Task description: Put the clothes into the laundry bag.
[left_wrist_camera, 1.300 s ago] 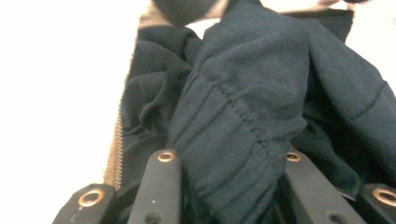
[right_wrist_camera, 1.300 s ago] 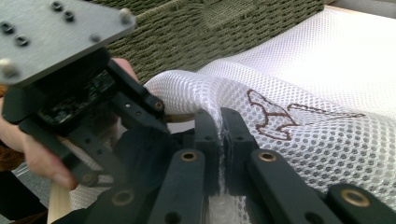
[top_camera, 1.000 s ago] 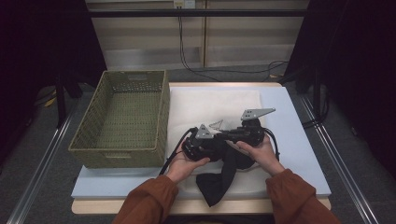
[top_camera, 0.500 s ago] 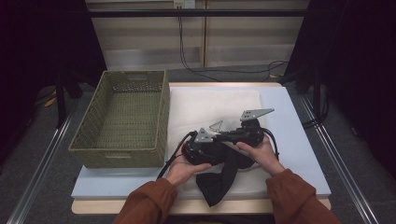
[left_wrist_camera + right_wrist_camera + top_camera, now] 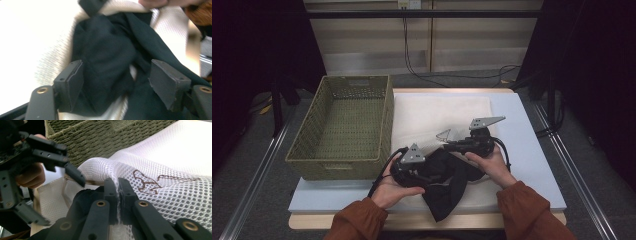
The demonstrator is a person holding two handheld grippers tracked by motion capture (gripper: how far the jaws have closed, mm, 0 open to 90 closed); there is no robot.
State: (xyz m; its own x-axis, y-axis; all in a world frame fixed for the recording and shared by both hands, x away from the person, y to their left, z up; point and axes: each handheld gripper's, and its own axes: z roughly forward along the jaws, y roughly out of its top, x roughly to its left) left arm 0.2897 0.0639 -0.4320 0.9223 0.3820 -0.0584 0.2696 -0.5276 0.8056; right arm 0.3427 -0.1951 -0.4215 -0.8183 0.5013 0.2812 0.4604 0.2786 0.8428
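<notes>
Woven green basket (image 5: 343,125), empty, standing left of both grippers beside the white mesh bag (image 5: 439,112). Black garment (image 5: 107,55) lying between and beyond the released left gripper (image 5: 117,85) jaws, just opened, pads clear. Right gripper (image 5: 118,195) clenched on the bag's edge. Garment's far end blurred, partly hidden under mesh.

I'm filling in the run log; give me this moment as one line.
left hand-held gripper: just opened over black garment | right hand-held gripper: shut on mesh bag
</notes>
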